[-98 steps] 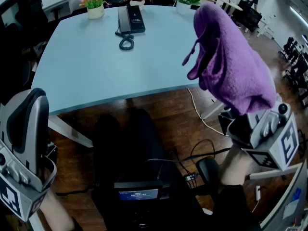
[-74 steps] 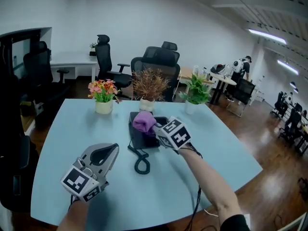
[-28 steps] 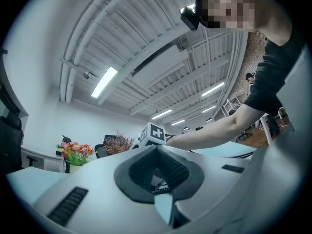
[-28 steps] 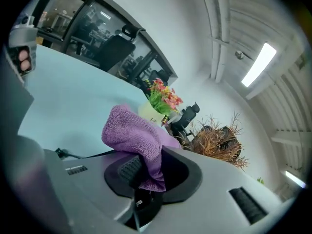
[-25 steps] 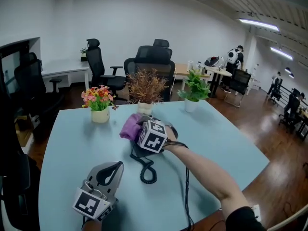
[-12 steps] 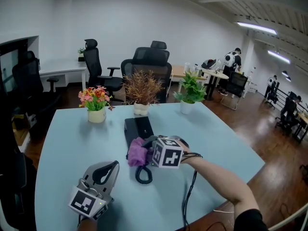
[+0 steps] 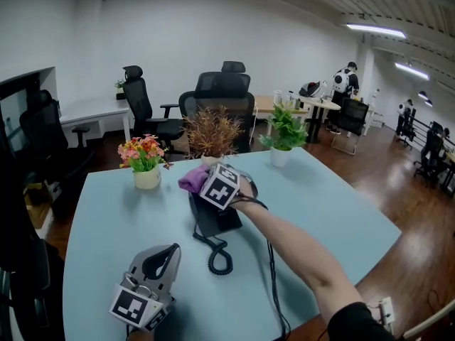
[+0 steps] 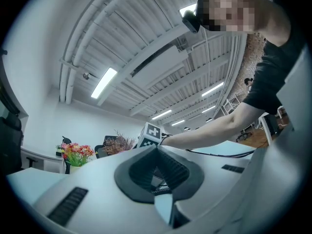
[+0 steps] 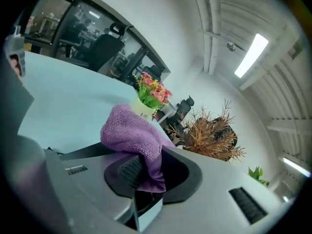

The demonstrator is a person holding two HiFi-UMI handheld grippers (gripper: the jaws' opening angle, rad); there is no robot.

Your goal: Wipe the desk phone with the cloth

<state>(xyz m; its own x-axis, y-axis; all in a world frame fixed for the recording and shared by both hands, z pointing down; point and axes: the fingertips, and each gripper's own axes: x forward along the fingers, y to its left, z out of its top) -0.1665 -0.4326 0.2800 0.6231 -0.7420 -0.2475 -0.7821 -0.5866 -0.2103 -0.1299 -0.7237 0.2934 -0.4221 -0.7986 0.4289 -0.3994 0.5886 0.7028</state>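
Note:
The black desk phone (image 7: 215, 217) lies mid-table on the light blue table (image 7: 106, 219), its coiled cord (image 7: 220, 258) trailing toward me. My right gripper (image 7: 203, 182) is shut on a purple cloth (image 7: 192, 178) and holds it at the phone's far end. In the right gripper view the cloth (image 9: 130, 129) bulges out from between the jaws of the right gripper (image 9: 146, 165), above the phone's dark edge (image 9: 83, 151). My left gripper (image 7: 169, 253) hovers low at the near left, shut and holding nothing, its jaws of the left gripper (image 8: 157, 151) meeting in a point.
A pot of pink and yellow flowers (image 7: 146, 163), a dried brown plant (image 7: 212, 133) and a green plant (image 7: 284, 135) stand along the table's far side. Black office chairs (image 7: 222, 94) stand behind it. People and desks are far off at the right.
The right gripper has swept the cloth from the phone's near end, by the cord, up to its far end. The left gripper has stayed where it was.

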